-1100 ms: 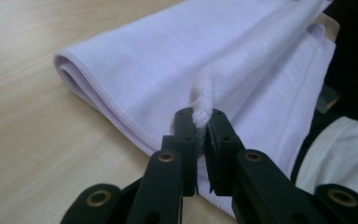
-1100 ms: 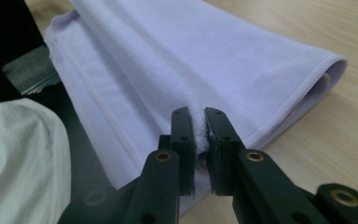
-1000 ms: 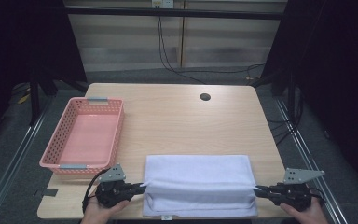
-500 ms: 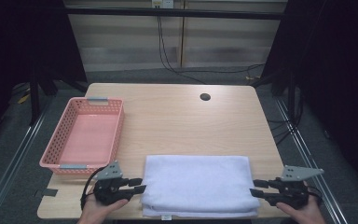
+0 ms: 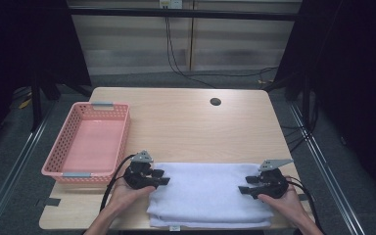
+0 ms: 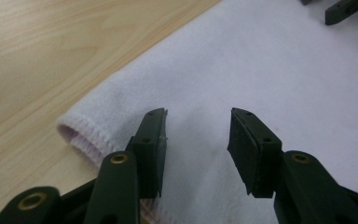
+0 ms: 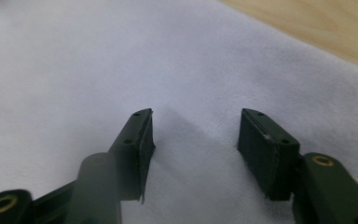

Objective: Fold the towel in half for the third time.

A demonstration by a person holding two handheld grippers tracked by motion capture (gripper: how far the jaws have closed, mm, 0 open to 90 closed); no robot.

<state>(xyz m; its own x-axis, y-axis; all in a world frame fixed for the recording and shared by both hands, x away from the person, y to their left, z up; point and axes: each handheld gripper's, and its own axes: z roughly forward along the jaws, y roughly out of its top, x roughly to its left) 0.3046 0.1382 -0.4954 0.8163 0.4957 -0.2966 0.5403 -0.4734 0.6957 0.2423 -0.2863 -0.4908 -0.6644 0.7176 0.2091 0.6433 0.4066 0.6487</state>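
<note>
A folded white towel (image 5: pixel 208 195) lies flat at the near edge of the wooden table (image 5: pixel 186 122). My left gripper (image 5: pixel 160 177) reaches over the towel's left end, jaws open, with bare cloth between them; its own view shows the towel (image 6: pixel 279 79) and its folded hem corner beside the left jaw. My right gripper (image 5: pixel 244 187) hangs over the towel's right end, also open, with only towel (image 7: pixel 74 60) between its jaws. The far tip of the right gripper shows at the top right of the left gripper view. Neither holds anything.
A pink plastic basket (image 5: pixel 53 166) stands at the table's left side, nothing inside it. A dark round hole (image 5: pixel 215 102) sits in the tabletop near the far edge. Cables trail from both grippers off the near edge.
Both grippers have moved inward over the towel's ends, from just outside its left and right edges. The towel lies in the same place.
</note>
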